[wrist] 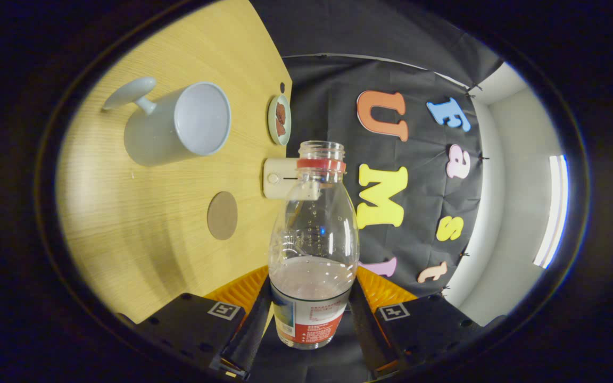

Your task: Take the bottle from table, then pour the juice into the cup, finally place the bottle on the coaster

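A clear plastic bottle (313,250) with a red neck ring, no cap and a labelled base stands between my fingers, and my gripper (311,314) is shut on its lower body. Pale liquid fills roughly its lower third. The whole view is rolled, so the wooden table (141,255) rises like a wall beside the bottle. A pale grey cup (181,125) with a long handle sits on that table beyond the fingers, its mouth facing me and its inside looking bare. A round brown coaster (222,215) lies on the wood between the cup and the bottle.
A small cream-coloured box (280,178) sits at the table's edge just behind the bottle's neck. A little dish with reddish-brown pieces (280,119) lies beyond it near the same edge. The black cloth wall hangs behind the bottle.
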`<action>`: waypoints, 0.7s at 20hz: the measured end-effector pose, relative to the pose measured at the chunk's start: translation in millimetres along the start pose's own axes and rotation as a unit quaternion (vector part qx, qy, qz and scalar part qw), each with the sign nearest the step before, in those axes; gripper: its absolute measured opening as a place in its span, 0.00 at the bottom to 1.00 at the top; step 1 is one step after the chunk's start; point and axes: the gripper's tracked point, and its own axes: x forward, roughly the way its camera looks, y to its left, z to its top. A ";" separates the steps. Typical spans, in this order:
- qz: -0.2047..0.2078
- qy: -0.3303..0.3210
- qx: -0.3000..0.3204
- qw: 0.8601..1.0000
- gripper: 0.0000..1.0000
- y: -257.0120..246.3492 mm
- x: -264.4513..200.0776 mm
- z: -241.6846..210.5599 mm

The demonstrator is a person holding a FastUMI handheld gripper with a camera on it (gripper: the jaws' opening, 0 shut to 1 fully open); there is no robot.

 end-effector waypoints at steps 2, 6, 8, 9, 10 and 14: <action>-0.004 -0.002 -0.013 1.000 0.79 -3.0 0.6 2.5; -0.010 -0.003 -0.025 1.000 0.79 -8.0 0.7 4.0; -0.013 0.003 -0.036 0.999 0.79 -9.6 -0.4 -0.2; -0.014 0.005 -0.043 0.999 0.80 -10.4 -0.1 -0.6; -0.018 0.005 -0.054 0.998 0.80 -11.2 -0.9 -0.6; -0.028 -0.002 -0.079 0.996 0.80 -16.0 -3.0 4.7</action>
